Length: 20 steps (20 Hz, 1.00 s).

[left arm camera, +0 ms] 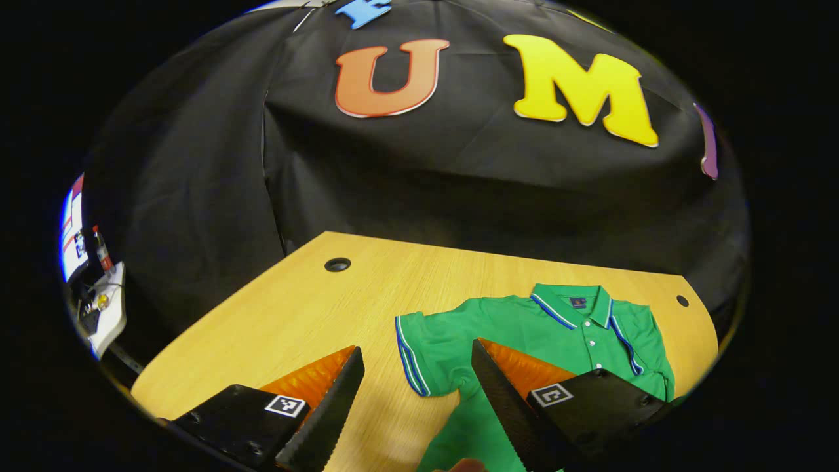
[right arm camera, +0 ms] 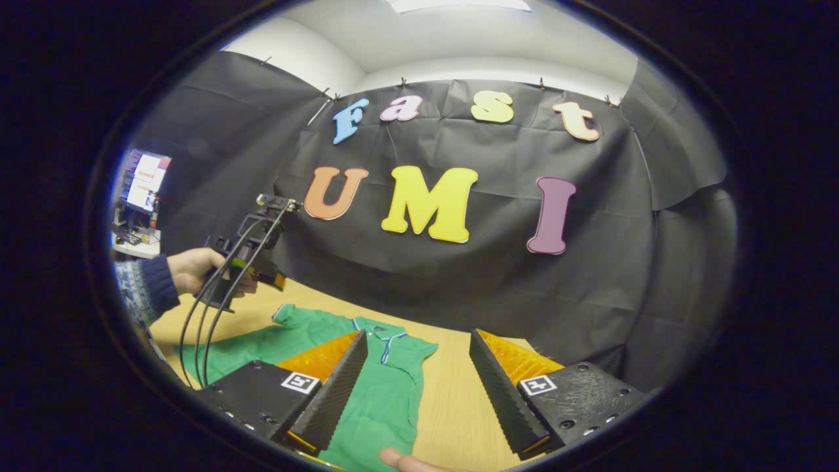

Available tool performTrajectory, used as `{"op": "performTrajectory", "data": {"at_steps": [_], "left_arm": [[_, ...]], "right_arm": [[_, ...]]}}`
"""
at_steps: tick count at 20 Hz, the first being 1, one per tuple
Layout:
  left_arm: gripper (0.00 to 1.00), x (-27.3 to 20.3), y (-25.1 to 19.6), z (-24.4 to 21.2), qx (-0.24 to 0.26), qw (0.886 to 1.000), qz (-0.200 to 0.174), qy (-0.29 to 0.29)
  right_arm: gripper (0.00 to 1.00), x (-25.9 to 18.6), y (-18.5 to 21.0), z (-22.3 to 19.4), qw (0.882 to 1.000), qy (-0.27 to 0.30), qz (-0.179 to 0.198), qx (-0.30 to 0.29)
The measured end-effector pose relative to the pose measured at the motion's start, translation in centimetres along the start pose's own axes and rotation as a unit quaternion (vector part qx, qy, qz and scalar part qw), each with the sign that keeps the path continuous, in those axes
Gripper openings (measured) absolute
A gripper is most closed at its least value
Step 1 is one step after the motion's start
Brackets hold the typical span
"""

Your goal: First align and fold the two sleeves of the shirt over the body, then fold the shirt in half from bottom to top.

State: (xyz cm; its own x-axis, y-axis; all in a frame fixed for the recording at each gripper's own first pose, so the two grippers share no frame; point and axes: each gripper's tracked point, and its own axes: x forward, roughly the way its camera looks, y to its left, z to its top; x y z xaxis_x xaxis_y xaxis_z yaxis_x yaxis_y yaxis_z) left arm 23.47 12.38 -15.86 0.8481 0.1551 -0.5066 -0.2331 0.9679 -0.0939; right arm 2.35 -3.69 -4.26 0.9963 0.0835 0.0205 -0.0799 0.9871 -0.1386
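Shirt [left arm camera: 524, 328] lies flat on the wooden table [left arm camera: 295, 314], sleeves spread, in the left gripper view; the left gripper [left arm camera: 416, 387] hovers wide open, holding nothing. In the right gripper view, the right gripper [right arm camera: 414, 383] gapes empty above the shirt's edge; a hand [right arm camera: 193, 269] grips the other tool beyond.

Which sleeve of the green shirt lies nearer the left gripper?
The blue-striped sleeve lying between the open left gripper fingers; the other sleeve lies beyond the collar.

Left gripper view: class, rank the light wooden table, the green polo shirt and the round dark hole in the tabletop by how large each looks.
1. Light wooden table, largest.
2. Green polo shirt, lying flat on it.
3. Round dark hole, smallest.
No two look alike.
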Motion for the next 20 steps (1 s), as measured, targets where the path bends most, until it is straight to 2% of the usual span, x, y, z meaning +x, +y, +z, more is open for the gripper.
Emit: {"op": "performTrajectory", "data": {"at_steps": [2, 5, 11, 14, 17, 18, 19, 20], "left_arm": [[1.00, 2.9, -0.2, -0.9, -0.016, 1.000, -0.015, 0.017], [1.00, 6.2, 0.6, -2.3, -0.007, 0.999, 0.003, 0.042], [1.00, 9.3, 0.8, -4.4, -0.018, 0.998, 0.004, 0.055], [1.00, 10.1, 1.9, -4.9, -0.010, 0.998, 0.023, 0.057], [0.78, 10.4, 2.5, -4.7, 0.025, 0.997, 0.038, 0.060], [0.89, 10.5, 1.9, -4.5, 0.028, 0.998, 0.028, 0.058], [0.57, 10.5, 1.2, -4.4, 0.027, 0.998, 0.023, 0.060], [0.32, 10.8, 0.6, -4.5, 0.031, 0.997, 0.020, 0.065]], "right_arm": [[0.95, 0.5, 0.1, -0.9, 1.000, 0.008, 0.002, 0.000], [0.96, 1.5, 0.1, -2.3, 1.000, 0.025, -0.001, -0.014], [0.95, 2.9, -0.5, -4.8, 0.998, 0.061, 0.001, 0.013], [0.96, 2.9, -1.1, -4.8, 0.997, 0.066, -0.005, 0.034], [0.95, 2.8, -1.5, -4.8, 0.997, 0.064, -0.007, 0.043], [0.96, 2.8, -1.6, -5.1, 0.997, 0.066, -0.006, 0.042], [0.95, 2.6, -1.6, -5.3, 0.997, 0.067, -0.006, 0.040], [0.95, 2.5, -1.7, -5.3, 0.997, 0.066, -0.006, 0.039]]}}
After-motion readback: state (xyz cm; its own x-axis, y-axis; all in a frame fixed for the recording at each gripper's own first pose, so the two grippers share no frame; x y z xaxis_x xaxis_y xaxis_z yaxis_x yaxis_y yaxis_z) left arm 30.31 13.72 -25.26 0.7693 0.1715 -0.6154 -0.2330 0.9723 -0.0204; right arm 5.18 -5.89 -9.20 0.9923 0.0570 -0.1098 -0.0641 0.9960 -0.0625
